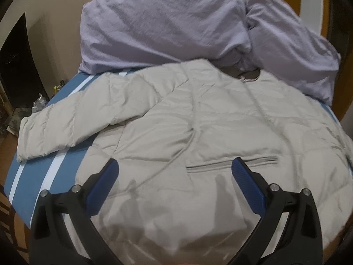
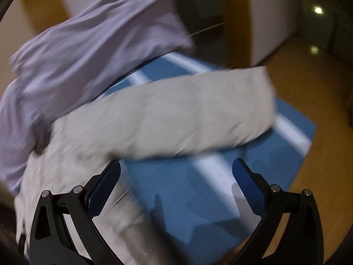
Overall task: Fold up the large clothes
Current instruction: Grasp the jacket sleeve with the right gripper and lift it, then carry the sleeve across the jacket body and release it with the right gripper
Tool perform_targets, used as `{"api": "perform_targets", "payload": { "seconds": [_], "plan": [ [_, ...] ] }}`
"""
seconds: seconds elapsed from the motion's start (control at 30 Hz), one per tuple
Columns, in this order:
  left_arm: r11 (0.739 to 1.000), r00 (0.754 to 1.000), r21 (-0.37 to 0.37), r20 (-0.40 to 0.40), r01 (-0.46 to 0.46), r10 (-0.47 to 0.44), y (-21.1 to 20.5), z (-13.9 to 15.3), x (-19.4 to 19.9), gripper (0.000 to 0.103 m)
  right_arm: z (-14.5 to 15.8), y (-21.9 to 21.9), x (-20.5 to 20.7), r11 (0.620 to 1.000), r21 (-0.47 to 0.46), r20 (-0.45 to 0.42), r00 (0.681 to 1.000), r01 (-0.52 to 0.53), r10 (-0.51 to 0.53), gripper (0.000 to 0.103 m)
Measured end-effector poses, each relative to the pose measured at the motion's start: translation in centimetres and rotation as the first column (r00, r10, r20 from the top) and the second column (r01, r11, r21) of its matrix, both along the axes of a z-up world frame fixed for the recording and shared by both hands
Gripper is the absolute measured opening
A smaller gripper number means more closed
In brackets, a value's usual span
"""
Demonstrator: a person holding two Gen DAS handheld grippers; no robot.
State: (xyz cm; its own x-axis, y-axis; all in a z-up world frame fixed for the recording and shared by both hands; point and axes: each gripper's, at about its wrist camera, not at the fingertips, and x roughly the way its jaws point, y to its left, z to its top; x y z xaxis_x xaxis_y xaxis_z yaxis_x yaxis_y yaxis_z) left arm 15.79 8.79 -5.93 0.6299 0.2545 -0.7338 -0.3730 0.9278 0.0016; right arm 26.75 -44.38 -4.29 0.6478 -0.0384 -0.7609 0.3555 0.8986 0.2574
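A pale grey quilted puffer jacket [image 1: 198, 121] lies spread across the blue white-striped bed [image 1: 28, 176], its collar at the far edge against crumpled lilac bedding [image 1: 165, 22]. The left tool [image 1: 175, 169] hovers over its hem with fingers apart, holding nothing. The right tool [image 2: 176, 169], equally spread and empty, hangs above bare mattress beside one outstretched sleeve [image 2: 187, 114].

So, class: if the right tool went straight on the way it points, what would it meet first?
Probably the blue white-striped mat, which fills the gap of the open right tool; the beige quilted jacket's sleeve lies just beyond. Blur leaves depth uncertain.
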Motion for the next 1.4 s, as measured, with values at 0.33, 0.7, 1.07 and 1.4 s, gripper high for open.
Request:
{"api": "perform_targets", "payload": {
  "seconds": [0.33,0.7,1.07,1.4],
  "plan": [
    [1.0,0.999,-0.001,-0.038,-0.006,0.006,0.3,-3.9,1.2,0.101,-2.6,-8.3,3.8,0.971,-0.036,-0.069,0.968,0.237,-0.239,0.096],
    [0.996,1.0,-0.09,-0.027,-0.001,-0.002,1.4,-4.5,1.2,0.101,-5.5,-10.0,4.6,0.951,0.087,-0.101,0.953,0.295,-0.287,0.079],
    [0.994,1.0,-0.113,-0.018,0.001,-0.003,1.7,-4.5,1.0,0.101,-2.4,-7.2,5.6,0.969,-0.082,-0.043,0.971,0.233,-0.237,0.023],
    [0.991,1.0,-0.134,-0.006,0.003,-0.004,1.9,-4.5,0.8,0.101,4.4,5.7,8.5,0.97,-0.24,0.102,0.993,-0.039,0.065,0.02]
  ]
}}
